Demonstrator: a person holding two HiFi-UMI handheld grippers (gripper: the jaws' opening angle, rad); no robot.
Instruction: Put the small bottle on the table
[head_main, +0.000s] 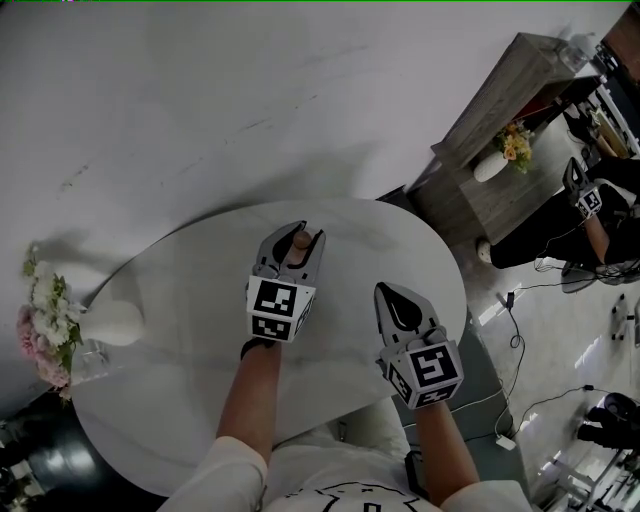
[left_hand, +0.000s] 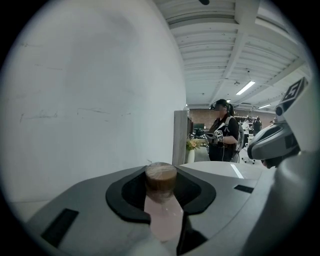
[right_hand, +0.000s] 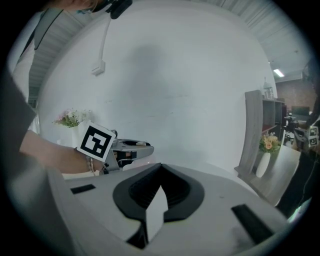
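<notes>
The person is standing at a round white table (head_main: 180, 300), working a gripper in each hand. The left gripper (head_main: 297, 236) is gripping the small bottle (head_main: 298, 244). Its jaws are standing partly apart, about the bottle's own width, and are pressing on the pink body from both sides. In the left gripper view the brown cap (left_hand: 161, 176) is poking out just past the dark pads (left_hand: 192, 192) while the pale body runs back toward the camera.

The bottle is lying lengthwise in the grip, with its long axis along the line of the jaws. The cap end is pointing away from the person toward the white wall (head_main: 250, 90), and the base is tucked back toward the hand. From the head view it is hanging over the far middle part of the tabletop. I cannot tell whether it is touching the surface.

The right gripper (head_main: 388, 292) is hovering over the table's right side, just beside the left one and apart from it. Its jaws are meeting at the tips, with nothing between them.

A white vase (head_main: 112, 322) of pale flowers (head_main: 45, 325) is sitting at the table's left edge, well apart from both grippers.
</notes>
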